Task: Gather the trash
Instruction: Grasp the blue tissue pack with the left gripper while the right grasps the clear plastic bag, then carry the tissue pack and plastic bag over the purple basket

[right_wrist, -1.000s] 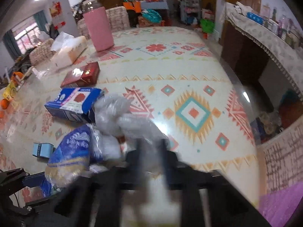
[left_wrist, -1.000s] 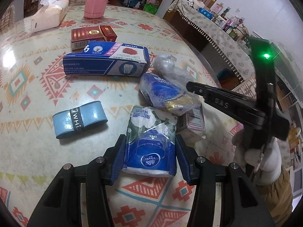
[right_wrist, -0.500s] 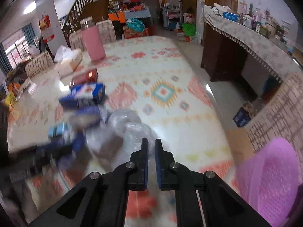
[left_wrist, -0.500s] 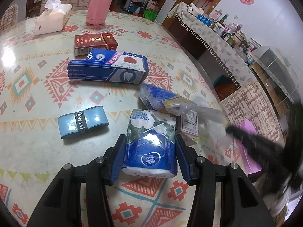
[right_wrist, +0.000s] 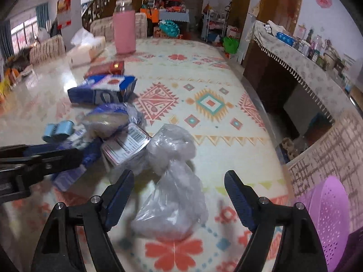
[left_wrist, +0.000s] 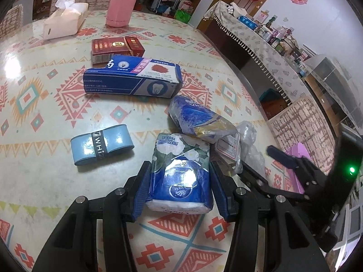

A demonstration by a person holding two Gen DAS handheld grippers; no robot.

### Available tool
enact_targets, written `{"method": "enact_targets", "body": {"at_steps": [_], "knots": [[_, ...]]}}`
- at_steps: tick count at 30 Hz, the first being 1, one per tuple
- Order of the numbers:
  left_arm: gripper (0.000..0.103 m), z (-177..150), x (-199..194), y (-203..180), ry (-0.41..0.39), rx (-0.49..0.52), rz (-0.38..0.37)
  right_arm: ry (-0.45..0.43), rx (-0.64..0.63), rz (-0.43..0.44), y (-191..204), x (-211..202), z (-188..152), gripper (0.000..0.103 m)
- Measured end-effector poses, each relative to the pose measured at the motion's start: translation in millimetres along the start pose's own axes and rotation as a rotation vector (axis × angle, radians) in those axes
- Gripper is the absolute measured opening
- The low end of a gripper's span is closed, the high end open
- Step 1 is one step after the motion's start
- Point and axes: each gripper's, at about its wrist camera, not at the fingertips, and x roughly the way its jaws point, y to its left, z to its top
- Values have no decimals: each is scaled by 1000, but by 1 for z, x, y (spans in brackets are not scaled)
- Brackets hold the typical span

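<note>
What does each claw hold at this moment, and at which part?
The left claw grips the blue tissue pack by its two long sides, near its lower end. The right claw has just opened; the clear plastic bag lies loose between its jaws, unheld.

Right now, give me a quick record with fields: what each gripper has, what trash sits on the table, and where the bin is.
left gripper: shut on tissue pack
right gripper: fingers just opened, clear plastic bag loose between them
table: toothpaste box, red box, blue wrapper, blue grip tape
purple basket: off the table's edge, right
</note>
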Motion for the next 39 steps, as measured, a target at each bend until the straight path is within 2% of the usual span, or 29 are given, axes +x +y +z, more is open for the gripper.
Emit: {"method": "enact_targets", "body": {"at_steps": [1, 3, 9, 17, 23, 33, 39], "knots": [[50, 0, 0, 0, 0, -1, -1, 5, 17, 16, -1, 3, 0, 70], [50, 0, 0, 0, 0, 2, -1, 34, 57, 59, -3, 10, -1, 20], [50, -1, 0, -2, -2, 13, 1, 2, 119, 88, -14, -10, -14, 16], [50, -1, -9, -2, -55, 7, 35, -91, 246, 123, -50, -88, -66, 16], [50, -2, -20, -2, -67, 2, -15, -163, 294, 145, -69, -134, -107, 16], [49, -44, -58, -23, -95, 74, 19, -206, 351, 247, -91, -145, -133, 16], [49, -59, -57, -28, -70, 95, 61, -217, 363, 274, -102, -147, -144, 16]]}}
